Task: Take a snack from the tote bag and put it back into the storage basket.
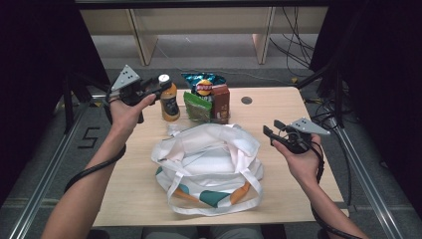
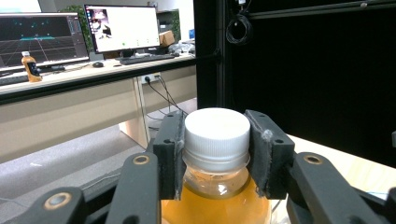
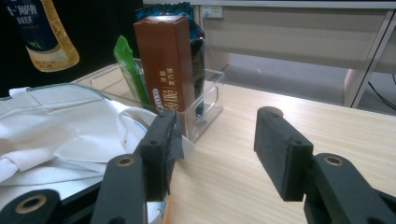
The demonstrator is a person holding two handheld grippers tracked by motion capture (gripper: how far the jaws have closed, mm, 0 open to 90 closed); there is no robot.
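Observation:
An orange drink bottle [image 1: 169, 103] with a white cap [image 2: 217, 130] stands upright at the table's far left. My left gripper [image 1: 158, 87] is shut on its cap and neck, with both pads [image 2: 170, 154] pressed against the cap. I cannot tell whether the bottle's base [image 3: 49, 51] touches the table. My right gripper [image 1: 269, 131] hovers open at the right of a white tote bag [image 1: 209, 159], and nothing is between its pads [image 3: 280, 149]. The bag [image 3: 60, 121] lies slumped in the middle of the table.
A clear bin [image 3: 208, 105] behind the bag holds a brown box [image 1: 220, 102], a green packet [image 1: 197, 107] and a blue crisp bag [image 1: 203, 82]. A round cable hole [image 1: 246, 100] sits at the far right. Bare wood [image 3: 289, 121] lies ahead of the right gripper.

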